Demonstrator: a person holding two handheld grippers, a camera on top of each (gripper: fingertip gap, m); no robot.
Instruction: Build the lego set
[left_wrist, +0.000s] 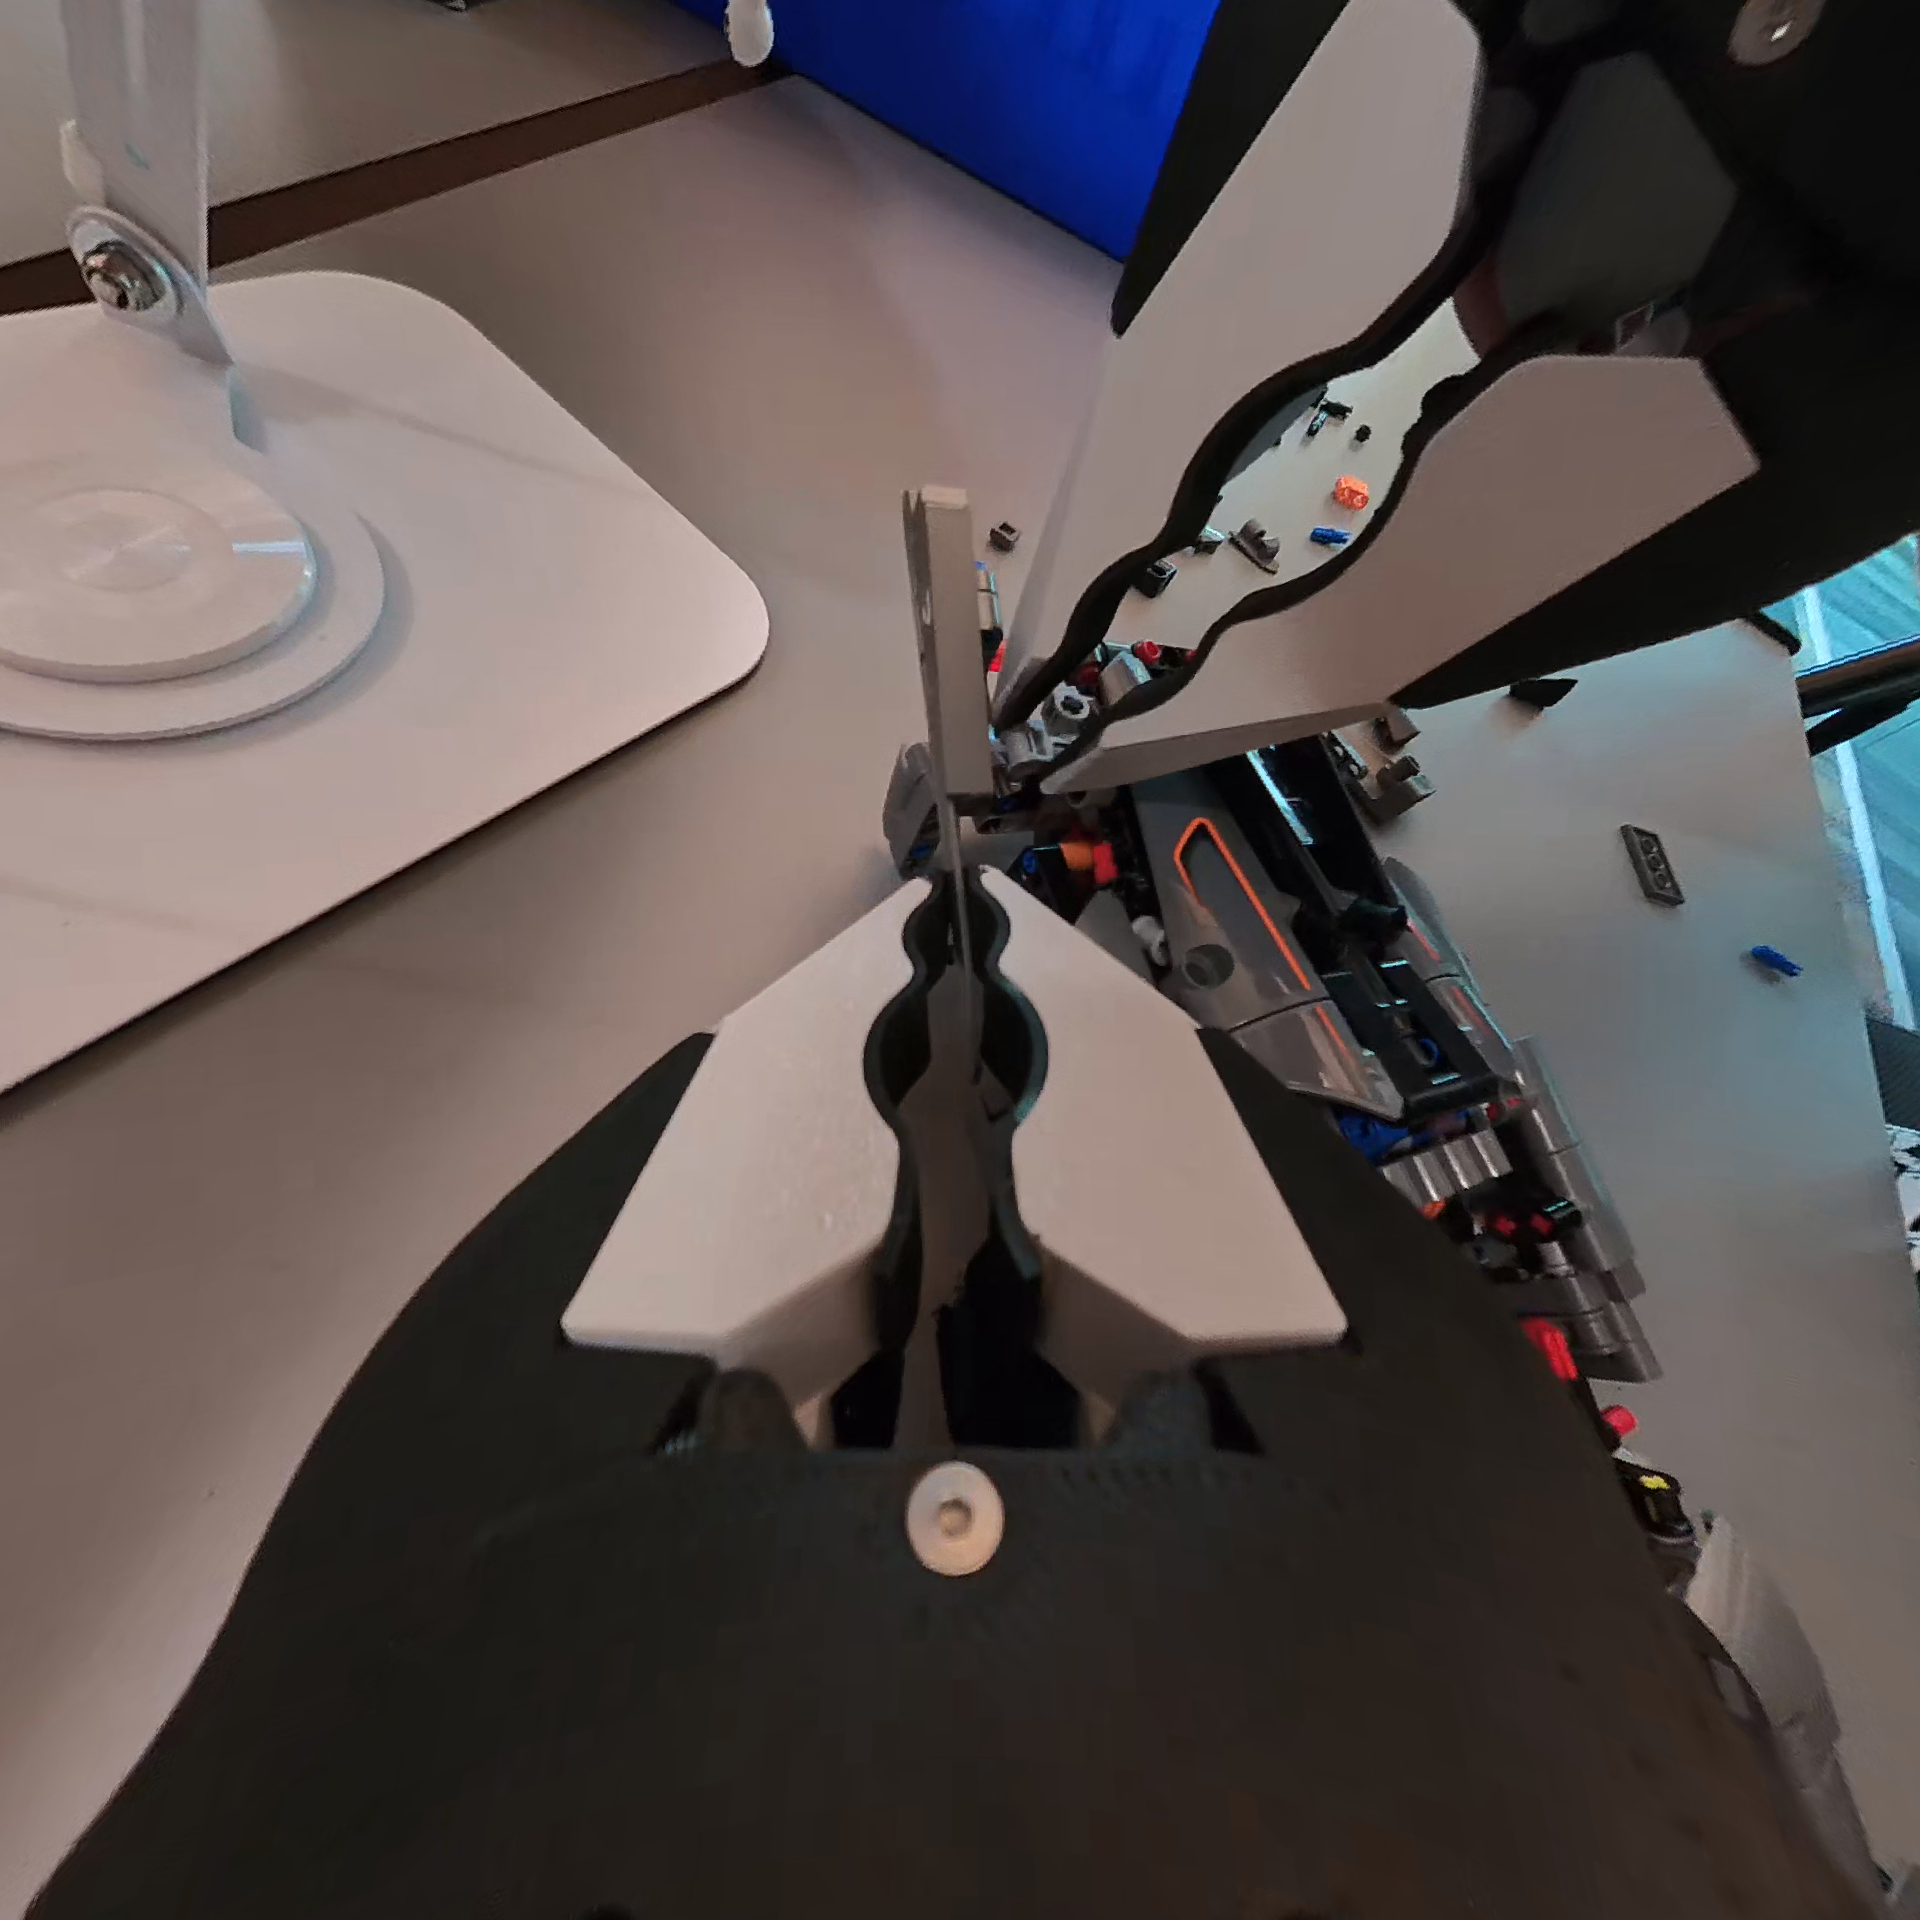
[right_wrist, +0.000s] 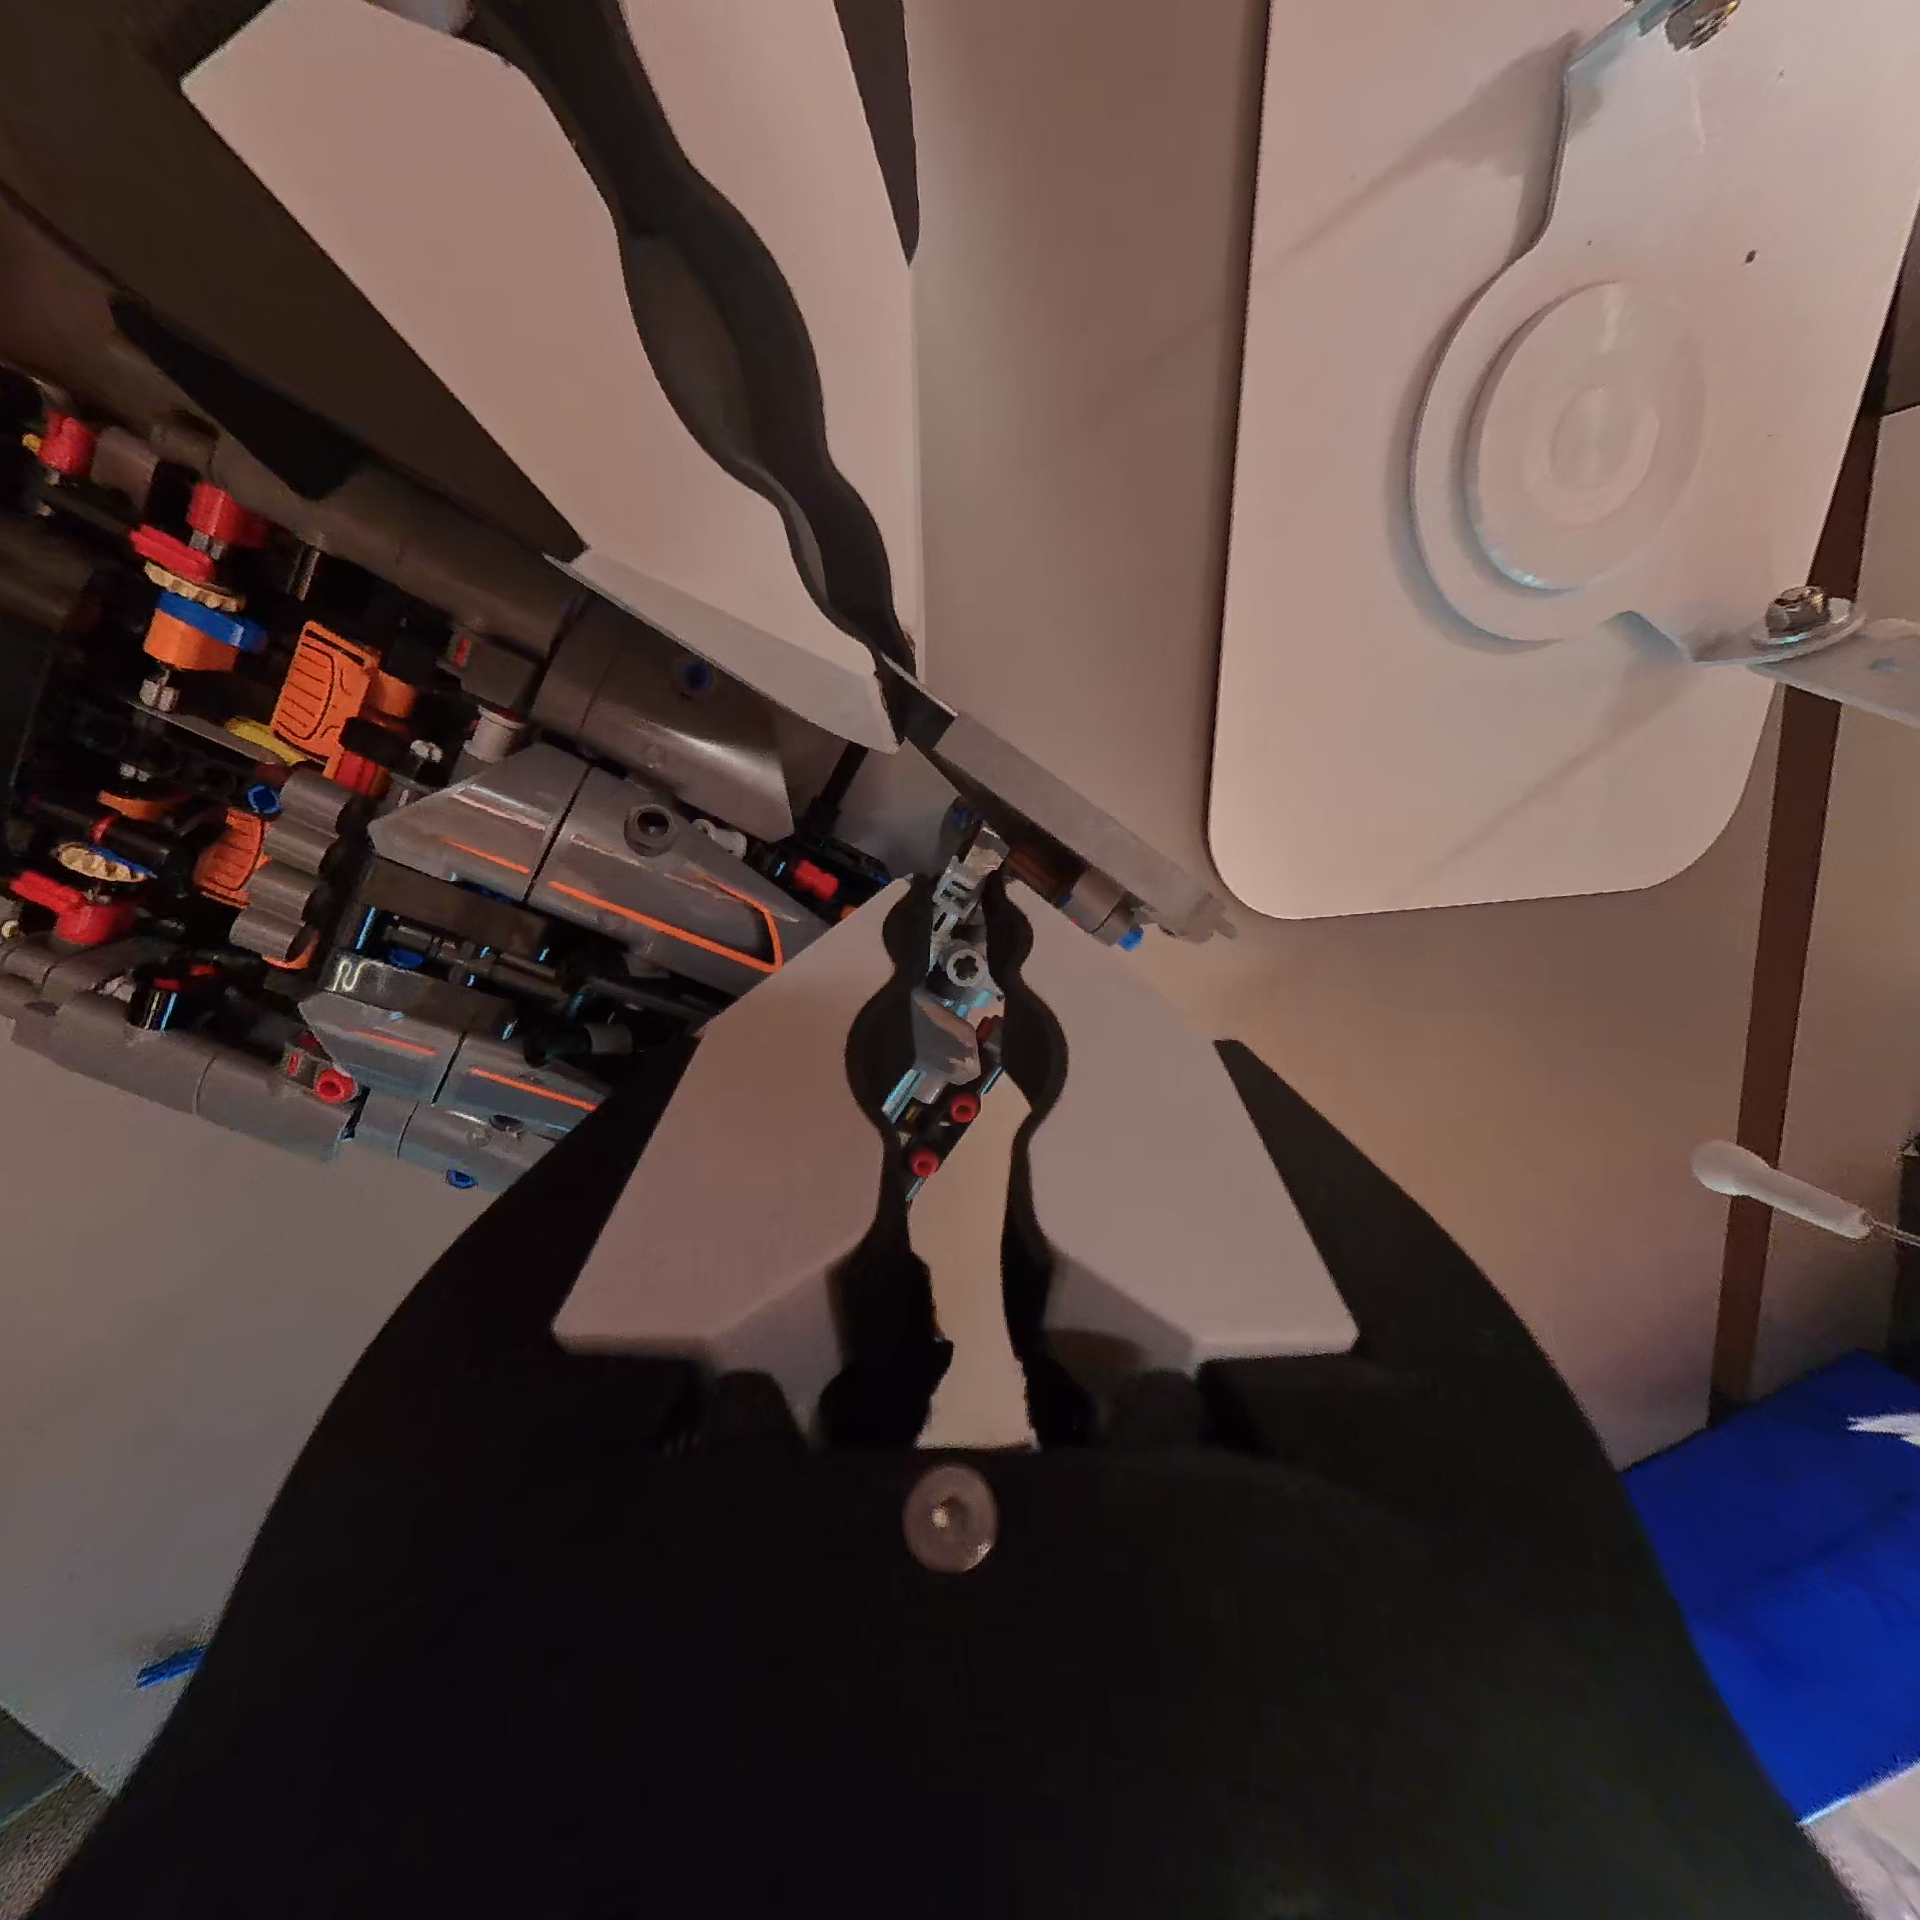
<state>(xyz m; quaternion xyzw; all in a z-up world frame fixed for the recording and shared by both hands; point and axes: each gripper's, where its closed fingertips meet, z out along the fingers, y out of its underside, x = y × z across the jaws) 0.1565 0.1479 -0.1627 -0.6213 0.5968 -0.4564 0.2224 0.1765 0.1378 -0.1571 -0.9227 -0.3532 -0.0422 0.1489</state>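
My left gripper (left_wrist: 956, 883) is shut on a thin grey Lego panel (left_wrist: 945, 623) that stands edge-on above its fingertips. My right gripper (right_wrist: 951, 894) is shut on a small grey Technic assembly with red pins (right_wrist: 951, 1023). The panel (right_wrist: 1049, 805) and the assembly (left_wrist: 1060, 717) meet at the end of the grey car model with orange lines (left_wrist: 1299, 935). I cannot tell whether they are joined. The right gripper (left_wrist: 1023, 748) reaches in from the upper right. The left gripper (right_wrist: 894, 675) reaches in from the upper left, above the model (right_wrist: 468, 831).
A white monitor stand base (left_wrist: 312, 520) lies on the table left of the grippers, and also shows in the right wrist view (right_wrist: 1507, 468). A blue object (left_wrist: 987, 104) sits behind. A dark grey plate (left_wrist: 1652, 862), a blue pin (left_wrist: 1775, 961) and an orange piece (left_wrist: 1351, 494) lie loose. Only a small space, under 4 cm, lies between the two pairs of fingers.
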